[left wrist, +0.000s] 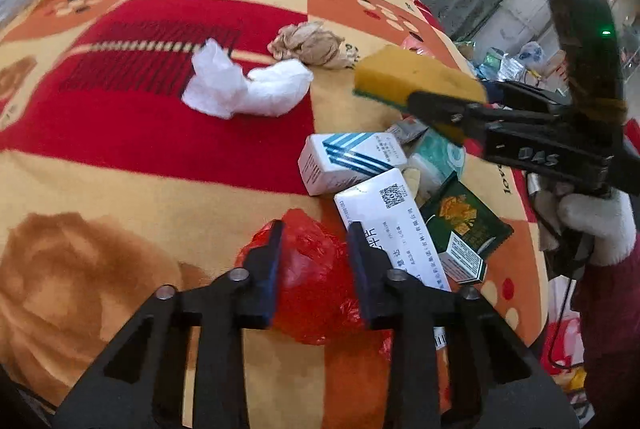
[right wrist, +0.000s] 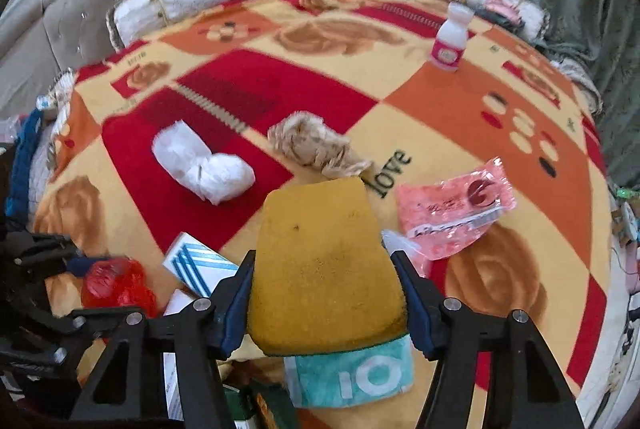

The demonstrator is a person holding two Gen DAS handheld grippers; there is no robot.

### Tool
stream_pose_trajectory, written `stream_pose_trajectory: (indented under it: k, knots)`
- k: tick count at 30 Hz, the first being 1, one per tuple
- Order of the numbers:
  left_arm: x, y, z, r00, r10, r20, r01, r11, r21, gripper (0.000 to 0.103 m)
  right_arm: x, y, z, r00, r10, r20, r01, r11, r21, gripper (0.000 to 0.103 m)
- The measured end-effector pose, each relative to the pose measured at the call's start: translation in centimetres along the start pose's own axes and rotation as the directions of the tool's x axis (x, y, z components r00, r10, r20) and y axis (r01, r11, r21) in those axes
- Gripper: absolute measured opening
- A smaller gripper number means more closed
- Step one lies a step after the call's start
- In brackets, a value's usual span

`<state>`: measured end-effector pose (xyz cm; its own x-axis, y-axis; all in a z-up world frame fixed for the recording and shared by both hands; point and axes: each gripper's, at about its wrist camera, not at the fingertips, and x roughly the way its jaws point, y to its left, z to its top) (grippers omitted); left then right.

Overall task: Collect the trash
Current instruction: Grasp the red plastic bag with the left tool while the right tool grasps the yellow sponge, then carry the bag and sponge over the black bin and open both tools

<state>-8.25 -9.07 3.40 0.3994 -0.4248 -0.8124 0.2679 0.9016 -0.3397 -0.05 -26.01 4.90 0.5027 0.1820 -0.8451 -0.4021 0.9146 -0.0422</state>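
blanketed bed (left wrist: 168, 165) half cleared: boxes (left wrist: 344, 165) heaped by the red bag (left wrist: 316, 269), which the left claw (left wrist: 316, 269) pinches; right claw (right wrist: 324, 293) grips a sponge (right wrist: 324, 269). tissues (left wrist: 240, 85), wrapper (right wrist: 456, 209) and bottle (right wrist: 450, 41) are left.

Bed blanket (right wrist: 420, 133) carries everything. Tissue wad (right wrist: 204, 165) left of paper wad (right wrist: 316, 145), apart. Small bottle (right wrist: 450, 37) upright far behind, toward right. Plastic packet (right wrist: 456, 205) right of sponge (right wrist: 328, 269). Striped box (left wrist: 348, 161) behind long box (left wrist: 388, 221), touching. Crumpled bag (left wrist: 316, 269) left of long box. Dark carton (left wrist: 464, 229) right of it.
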Motion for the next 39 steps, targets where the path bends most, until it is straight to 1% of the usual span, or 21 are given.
stream_pose_trajectory:
  k: [1, 2, 5, 8, 12, 15, 20, 26, 34, 39]
  knots:
    - [-0.4, -0.2, 0.1, 1.000, 0.003, 0.007, -0.003, 1.000, 0.005, 0.022, -0.8, -0.1, -0.1, 1.000, 0.006, 0.023, -0.006, 1.000, 0.016, 0.062]
    - [-1.0, -0.3, 0.3, 1.000, -0.002, 0.017, 0.001, 1.000, 0.007, 0.015, -1.6, -0.3, -0.2, 0.999, 0.010, 0.042, -0.012, 1.000, 0.029, 0.062]
    - [-2.2, -1.1, 0.9, 0.999, -0.002, 0.041, 0.001, 1.000, 0.030, 0.015, -3.8, -0.8, -1.0, 0.995, 0.011, 0.100, -0.018, 0.998, 0.067, 0.062]
    - [-3.5, -2.7, 1.7, 0.997, -0.015, 0.079, 0.010, 0.998, 0.063, 0.015, -5.5, -1.2, -2.0, 0.991, 0.011, 0.134, -0.024, 0.995, 0.098, 0.062]
    - [-4.3, -5.1, 2.4, 0.994, -0.042, 0.105, 0.031, 0.994, 0.102, 0.015, -7.6, -2.0, -3.7, 0.986, -0.004, 0.169, -0.020, 0.990, 0.143, 0.062]
    - [-4.2, -6.9, 3.0, 0.993, -0.053, 0.110, 0.039, 0.991, 0.125, 0.015, -8.6, -2.7, -5.1, 0.984, -0.021, 0.175, -0.009, 0.985, 0.171, 0.062]
    - [-3.0, -10.5, 3.8, 0.992, -0.079, 0.096, 0.061, 0.983, 0.174, 0.015, -10.3, -4.4, -7.6, 0.983, -0.058, 0.176, 0.017, 0.974, 0.224, 0.062]
    - [-1.4, -15.8, 4.1, 0.992, -0.103, 0.075, 0.080, 0.962, 0.259, 0.015, -12.5, -7.2, -10.9, 0.979, -0.115, 0.170, 0.059, 0.952, 0.301, 0.062]
    - [1.0, -22.1, 4.0, 0.990, -0.135, 0.036, 0.114, 0.931, 0.346, 0.015, -15.8, -11.2, -15.7, 0.966, -0.200, 0.165, 0.117, 0.905, 0.408, 0.062]
    - [2.6, -25.7, 3.6, 0.987, -0.160, 0.005, 0.146, 0.911, 0.385, 0.015, -17.6, -13.6, -18.7, 0.956, -0.254, 0.143, 0.162, 0.871, 0.463, 0.062]
